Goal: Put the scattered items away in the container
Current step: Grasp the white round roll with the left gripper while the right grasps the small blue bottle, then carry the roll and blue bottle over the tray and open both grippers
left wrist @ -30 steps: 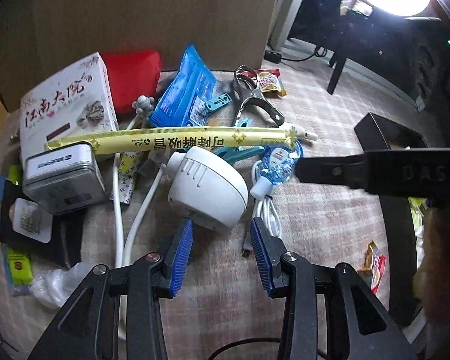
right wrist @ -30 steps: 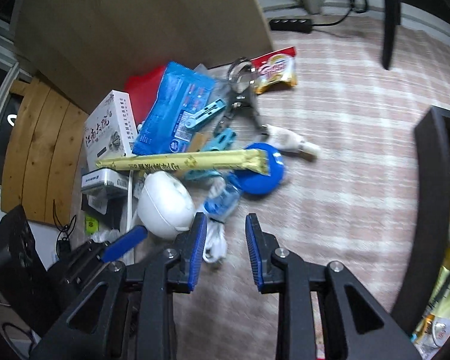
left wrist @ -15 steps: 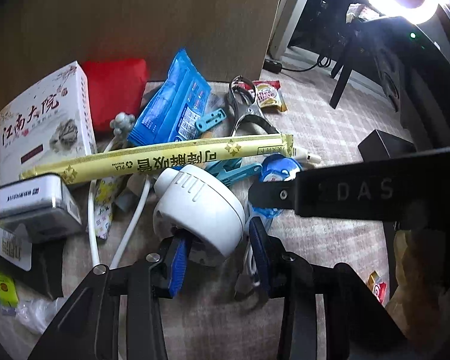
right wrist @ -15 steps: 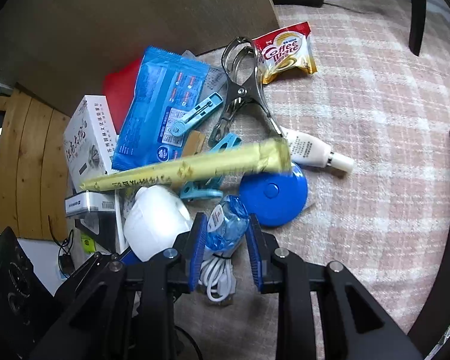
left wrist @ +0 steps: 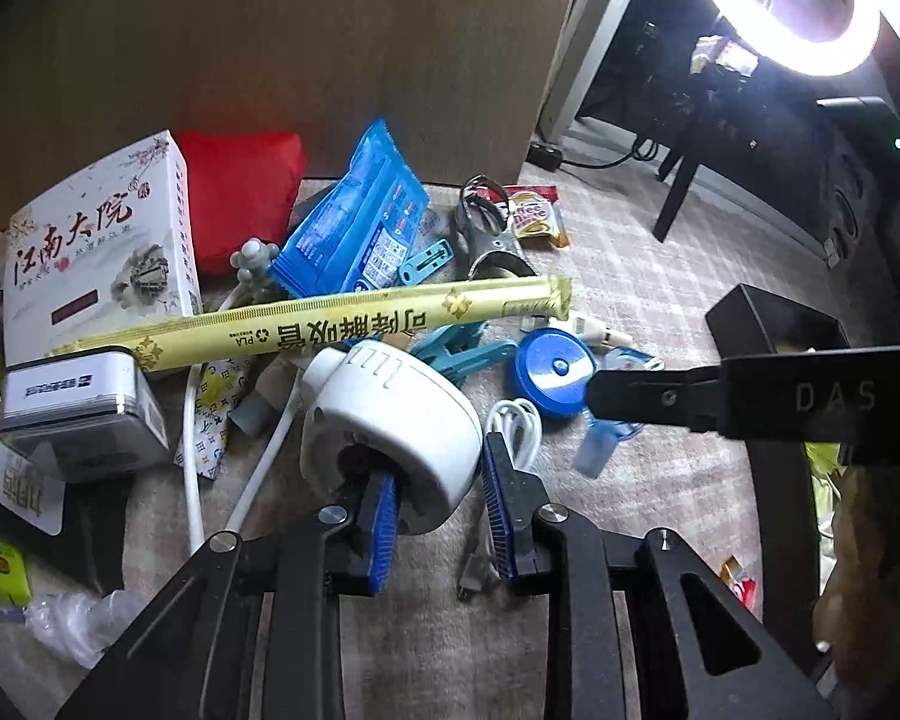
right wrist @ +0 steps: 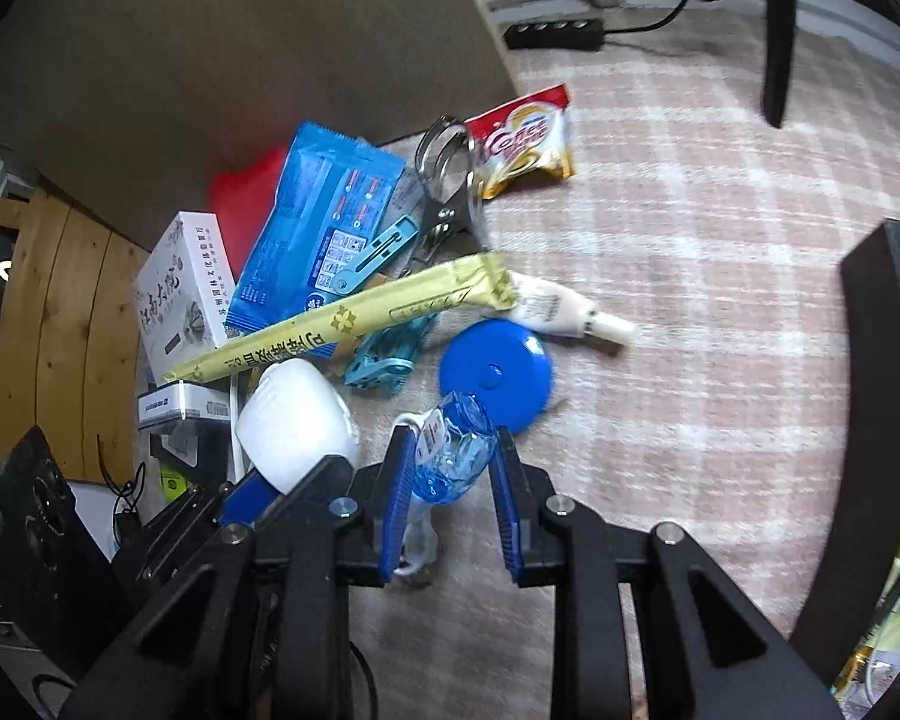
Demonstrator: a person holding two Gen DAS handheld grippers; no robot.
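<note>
My left gripper (left wrist: 441,504) is closing on a white round device (left wrist: 390,402). One blue pad sits in its hollow and the other against its outer wall. In the right wrist view my right gripper (right wrist: 450,498) holds a small clear blue bottle (right wrist: 453,450) between its pads, tilted beside a blue tape measure (right wrist: 495,369). One black finger (left wrist: 648,396) of the right gripper crosses the left wrist view. The black container (left wrist: 774,324) stands at the right, on the checked cloth. A coiled white cable (left wrist: 513,420) lies under both grippers.
A long yellow straw sleeve (left wrist: 330,330) lies across the pile. Behind it are a white printed box (left wrist: 96,258), a blue packet (left wrist: 354,228), a red pouch (left wrist: 240,180), a metal clip (left wrist: 492,234) and a coffee sachet (left wrist: 534,216). A brown board (left wrist: 270,60) backs the pile.
My left gripper moved in on the white device and its jaws narrowed around the rim. My right gripper came down over the blue bottle, which has shifted off the tape measure.
</note>
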